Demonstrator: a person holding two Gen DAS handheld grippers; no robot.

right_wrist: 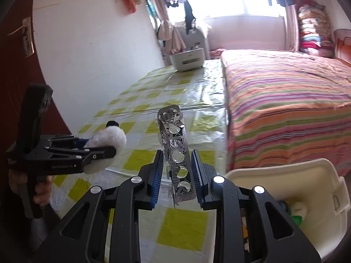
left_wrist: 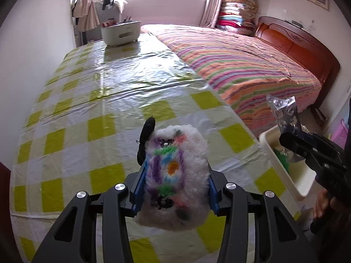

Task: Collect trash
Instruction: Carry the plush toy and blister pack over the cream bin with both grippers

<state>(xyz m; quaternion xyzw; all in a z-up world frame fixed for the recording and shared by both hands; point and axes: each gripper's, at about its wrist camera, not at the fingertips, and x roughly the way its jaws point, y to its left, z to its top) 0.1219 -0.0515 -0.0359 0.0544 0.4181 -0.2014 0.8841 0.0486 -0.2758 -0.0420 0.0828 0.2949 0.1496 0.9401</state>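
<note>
My left gripper [left_wrist: 175,184] is shut on a fluffy white pouch [left_wrist: 175,175] with coloured yarn patterns and a black loop, held above the checked table [left_wrist: 92,100]. It also shows in the right wrist view [right_wrist: 109,140]. My right gripper [right_wrist: 178,175] holds an empty silver blister pack [right_wrist: 175,151] upright between its blue pads; the jaws look a little wider than the pack. In the left wrist view the blister pack [left_wrist: 283,111] stands above the white bin [left_wrist: 283,164], which holds some trash.
A white box [left_wrist: 120,31] stands at the table's far end. A bed with a striped cover [left_wrist: 241,65] runs along the table's right side. The white bin [right_wrist: 307,186] sits at the near right, beside the table's edge.
</note>
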